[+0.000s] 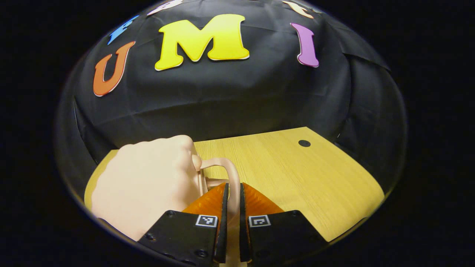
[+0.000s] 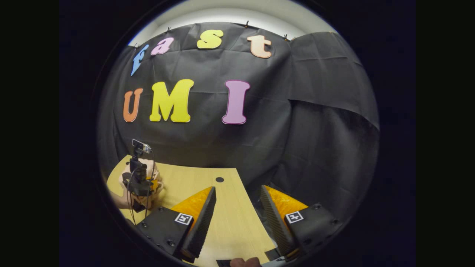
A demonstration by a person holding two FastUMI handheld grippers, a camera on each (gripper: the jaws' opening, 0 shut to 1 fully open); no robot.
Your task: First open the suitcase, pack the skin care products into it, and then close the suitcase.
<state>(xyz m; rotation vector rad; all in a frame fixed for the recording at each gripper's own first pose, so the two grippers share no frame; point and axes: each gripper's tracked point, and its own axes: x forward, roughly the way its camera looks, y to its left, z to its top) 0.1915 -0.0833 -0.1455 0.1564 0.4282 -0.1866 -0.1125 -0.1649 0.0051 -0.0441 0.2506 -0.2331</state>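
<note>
Pinching the thin looped handle (image 1: 232, 178) of the pale pink suitcase (image 1: 148, 181) on the bench (image 1: 297, 174), the left tongs (image 1: 232, 200) hold a rigid-looking, probably light shell (smooth, likely slippery), while the right tongs (image 2: 237, 207) hang spread apart.

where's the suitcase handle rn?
In the left gripper view the handle sits bottom centre, clamped between the left gripper fingers, at the right of the pink suitcase on the wooden table.
</note>
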